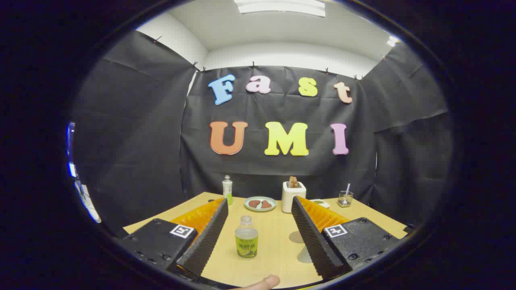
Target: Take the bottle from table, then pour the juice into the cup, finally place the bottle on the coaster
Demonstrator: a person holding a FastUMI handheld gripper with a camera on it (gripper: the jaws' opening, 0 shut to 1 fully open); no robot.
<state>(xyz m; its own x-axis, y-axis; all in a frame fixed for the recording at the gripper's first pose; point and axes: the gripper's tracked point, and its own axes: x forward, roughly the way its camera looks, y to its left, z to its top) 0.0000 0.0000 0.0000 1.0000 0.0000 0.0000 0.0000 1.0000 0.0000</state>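
On the wooden table [225, 274], the bottle [246, 241] stands between released tongs [259, 199].

You have two bottles: one [246, 237] between the spread fingers, one [227, 189] at eleven o'clock. One plate [260, 204], one toaster [293, 195], one glass [345, 198] at one o'clock.

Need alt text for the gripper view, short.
Open gripper faces a small juice bottle standing between its fingers on a wooden table. Beyond the fingers: a plate, a white toaster, a taller bottle.
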